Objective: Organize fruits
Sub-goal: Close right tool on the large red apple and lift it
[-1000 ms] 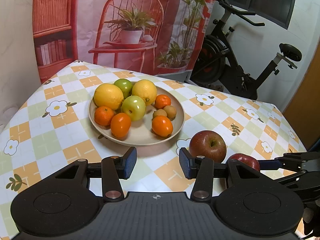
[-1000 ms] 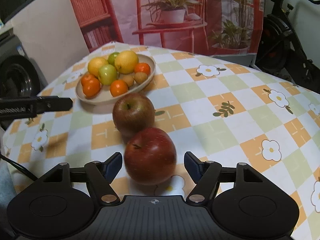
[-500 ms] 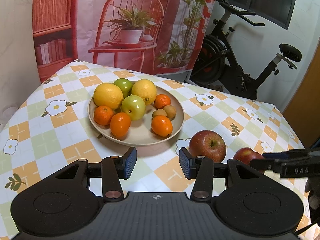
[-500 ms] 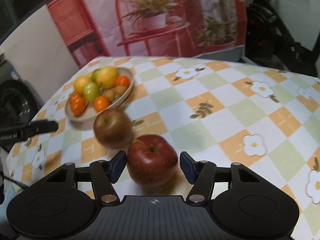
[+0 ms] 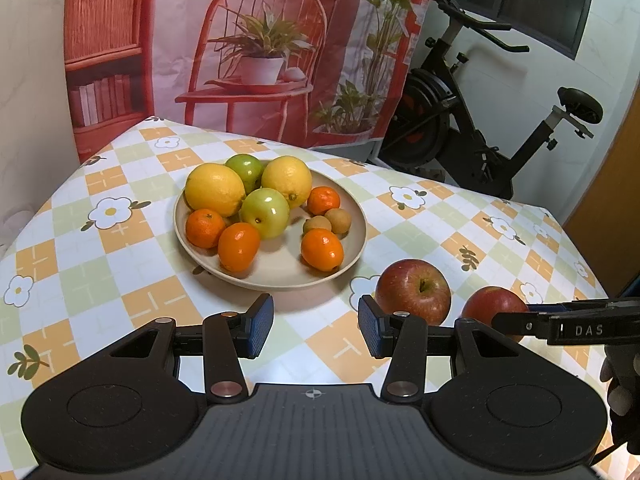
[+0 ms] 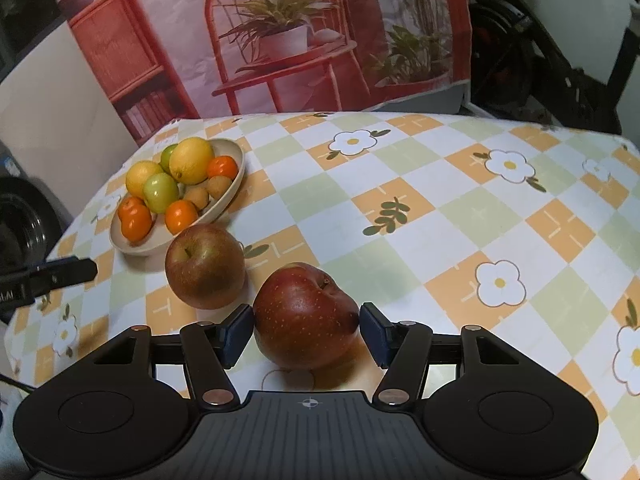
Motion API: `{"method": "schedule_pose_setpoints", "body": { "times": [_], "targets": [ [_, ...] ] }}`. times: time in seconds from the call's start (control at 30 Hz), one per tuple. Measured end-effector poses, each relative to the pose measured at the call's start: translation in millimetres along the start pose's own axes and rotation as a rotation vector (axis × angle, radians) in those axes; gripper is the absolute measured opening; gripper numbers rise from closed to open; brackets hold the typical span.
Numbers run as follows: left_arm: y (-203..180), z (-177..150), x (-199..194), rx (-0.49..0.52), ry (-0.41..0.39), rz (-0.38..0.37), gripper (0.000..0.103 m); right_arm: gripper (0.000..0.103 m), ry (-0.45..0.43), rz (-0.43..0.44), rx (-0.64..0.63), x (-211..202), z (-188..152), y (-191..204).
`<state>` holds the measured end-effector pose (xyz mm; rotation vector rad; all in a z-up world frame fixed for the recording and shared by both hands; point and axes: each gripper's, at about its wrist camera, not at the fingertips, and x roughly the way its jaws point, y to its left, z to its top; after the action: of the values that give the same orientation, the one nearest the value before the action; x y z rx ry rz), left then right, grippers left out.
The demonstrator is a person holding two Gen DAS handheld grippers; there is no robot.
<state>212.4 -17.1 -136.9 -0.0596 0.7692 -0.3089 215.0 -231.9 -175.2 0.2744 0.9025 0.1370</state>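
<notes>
red apple [image 6: 306, 316], dark and speckled, tilted with its stem up and to the right, sits clamped between the right gripper [image 6: 306, 334] pads above the checked tablecloth [image 6: 440, 208], beside a second apple [image 6: 205, 266]. left gripper [image 5: 316, 330] hangs empty, jaws parted. letters "das" show on the right gripper's side.

Right tongs [image 6: 306, 330] clamped, left tongs [image 5: 316, 330] parted and empty.

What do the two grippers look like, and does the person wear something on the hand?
Both grippers, left gripper and right gripper, are matte black, with blue ribbed pads and silver rivets. White letters "DAS" mark the right one's side. The hand seems to wear a light glove.
</notes>
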Motion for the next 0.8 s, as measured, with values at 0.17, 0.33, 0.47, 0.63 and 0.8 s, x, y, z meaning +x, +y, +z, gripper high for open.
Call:
{"method": "schedule_pose_setpoints", "body": {
  "times": [0.17, 0.33, 0.47, 0.63, 0.8],
  "targets": [
    [0, 2, 3, -0.005, 0.011, -0.022, 0.049, 0.058, -0.005, 0.033, 0.074, 4, 2, -13],
    [-5, 9, 11, 0.003, 0.025, -0.06, 0.05, 0.059, -0.002, 0.087, 0.157, 12, 5, -26],
    [-12, 13, 24, 0.033, 0.053, -0.091, 0.051, 0.059, 0.016, 0.125, 0.204, 18, 3, -31],
    [-18, 20, 39, 0.035, 0.083, -0.131, 0.052, 0.058, 0.028, 0.142, 0.214, 20, 0, -32],
    [-27, 25, 47, 0.05, 0.091, -0.156, 0.056, 0.058, 0.02, 0.091, 0.139, 15, 2, -25]
  ]
}}
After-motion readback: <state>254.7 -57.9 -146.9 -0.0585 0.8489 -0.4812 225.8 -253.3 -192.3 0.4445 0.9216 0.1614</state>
